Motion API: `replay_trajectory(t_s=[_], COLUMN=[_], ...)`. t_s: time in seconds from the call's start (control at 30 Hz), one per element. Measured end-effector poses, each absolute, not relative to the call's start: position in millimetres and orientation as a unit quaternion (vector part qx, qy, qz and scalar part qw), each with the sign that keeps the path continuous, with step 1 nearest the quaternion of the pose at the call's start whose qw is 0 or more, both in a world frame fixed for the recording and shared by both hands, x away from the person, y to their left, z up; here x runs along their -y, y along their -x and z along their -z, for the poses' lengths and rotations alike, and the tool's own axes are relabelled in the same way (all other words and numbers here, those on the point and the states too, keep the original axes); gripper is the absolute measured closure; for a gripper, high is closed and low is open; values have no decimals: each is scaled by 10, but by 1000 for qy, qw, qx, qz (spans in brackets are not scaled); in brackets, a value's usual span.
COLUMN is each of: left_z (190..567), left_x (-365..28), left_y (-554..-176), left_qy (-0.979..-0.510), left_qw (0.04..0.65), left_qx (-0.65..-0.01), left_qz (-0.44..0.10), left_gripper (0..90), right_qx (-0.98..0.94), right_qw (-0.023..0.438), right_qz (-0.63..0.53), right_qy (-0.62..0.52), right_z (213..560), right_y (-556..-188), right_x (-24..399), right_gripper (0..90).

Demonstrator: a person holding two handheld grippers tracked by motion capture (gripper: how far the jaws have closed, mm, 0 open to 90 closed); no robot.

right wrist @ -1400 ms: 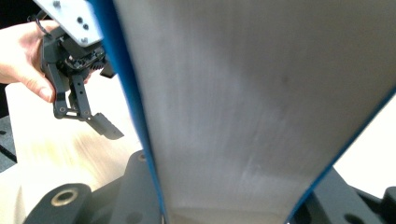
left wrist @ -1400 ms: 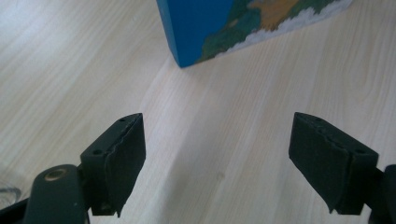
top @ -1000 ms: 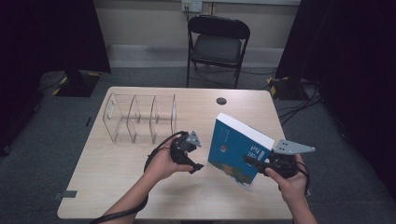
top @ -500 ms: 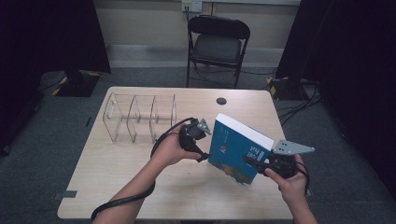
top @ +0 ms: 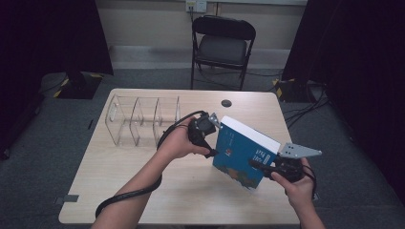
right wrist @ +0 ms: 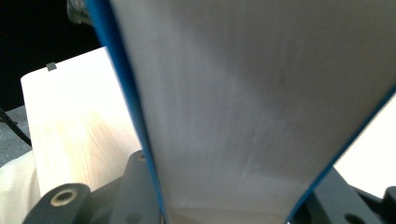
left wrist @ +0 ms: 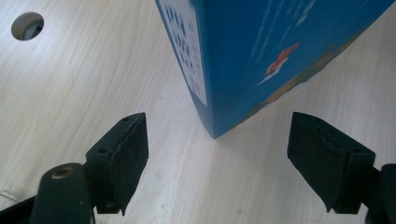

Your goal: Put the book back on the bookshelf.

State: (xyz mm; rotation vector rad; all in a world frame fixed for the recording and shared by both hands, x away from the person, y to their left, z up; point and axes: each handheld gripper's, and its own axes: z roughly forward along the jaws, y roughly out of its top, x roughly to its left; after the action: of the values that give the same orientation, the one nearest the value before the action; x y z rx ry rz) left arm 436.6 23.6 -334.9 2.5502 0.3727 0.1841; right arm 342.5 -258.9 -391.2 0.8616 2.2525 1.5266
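My right tongs (top: 261, 167) pinch the book (top: 243, 155) across its page block, jaws pressed on both covers, holding it tilted with its lower corner at the table (top: 143, 191). My left tongs (top: 210, 136) stand spread, nothing between the pads (left wrist: 123, 156), pointing at the book's spine corner. Since a second ago my left hand (top: 179, 143) has risen and come across from the table's middle to the book's upper left edge; the book has kept its place. I judge a two-handed grasp is next, perhaps toward the clear rack (top: 138, 119). Count: one book, one rack, two tongs, one chair (top: 222, 47).
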Motion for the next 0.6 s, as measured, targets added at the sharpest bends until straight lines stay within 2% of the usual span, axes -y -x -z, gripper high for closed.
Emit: replay_trajectory(t_s=[0.6], left_z=[3115], left_x=[8], left_y=[-4425], left_qy=[-951], left_qw=[279], left_qx=[-115], left_qz=[-72], left_gripper=[216], right_qx=[-781], right_qw=[140], right_qz=[-531], right_qy=[-299], right_z=[3915], right_y=[-3430], right_x=[2596], right_gripper=[611])
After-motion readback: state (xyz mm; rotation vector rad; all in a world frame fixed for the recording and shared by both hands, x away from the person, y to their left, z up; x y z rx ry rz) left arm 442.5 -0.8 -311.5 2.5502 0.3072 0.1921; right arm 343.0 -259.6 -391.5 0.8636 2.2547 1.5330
